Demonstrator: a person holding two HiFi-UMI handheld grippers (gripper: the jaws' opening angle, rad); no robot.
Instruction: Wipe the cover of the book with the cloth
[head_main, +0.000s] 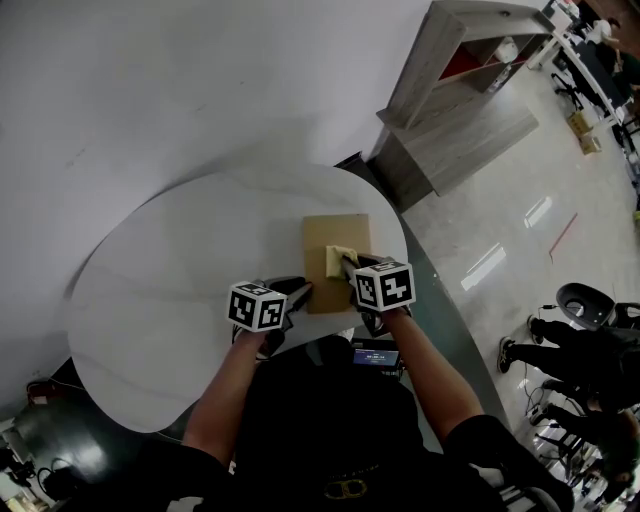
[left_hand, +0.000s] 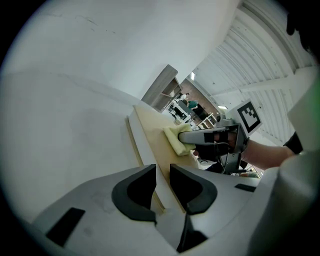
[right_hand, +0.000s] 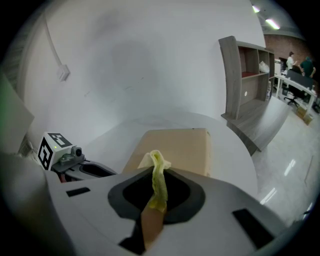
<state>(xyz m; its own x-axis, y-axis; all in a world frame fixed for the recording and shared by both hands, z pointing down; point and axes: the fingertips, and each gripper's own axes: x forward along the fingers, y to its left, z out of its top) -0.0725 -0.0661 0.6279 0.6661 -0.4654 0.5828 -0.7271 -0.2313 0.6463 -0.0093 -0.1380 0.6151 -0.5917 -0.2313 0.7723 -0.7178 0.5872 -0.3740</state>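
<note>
A tan book (head_main: 340, 232) lies flat on the white round table (head_main: 180, 280), near its right side. A yellow cloth (head_main: 338, 257) rests on the book's cover, pinched in my right gripper (head_main: 347, 265), which is shut on it; in the right gripper view the cloth (right_hand: 159, 177) stands folded between the jaws above the book (right_hand: 182, 147). My left gripper (head_main: 303, 291) sits at the book's near left corner. In the left gripper view the book's edge (left_hand: 150, 150) runs into the narrow gap of that gripper (left_hand: 162, 182), whose pads close on it. The cloth (left_hand: 175, 139) lies just beyond.
A grey shelf unit (head_main: 470, 90) stands on the floor beyond the table's right edge. People (head_main: 585, 375) stand at the far right. A small dark device (head_main: 375, 355) sits by the table's near edge, under my right arm. Bare tabletop spreads to the left.
</note>
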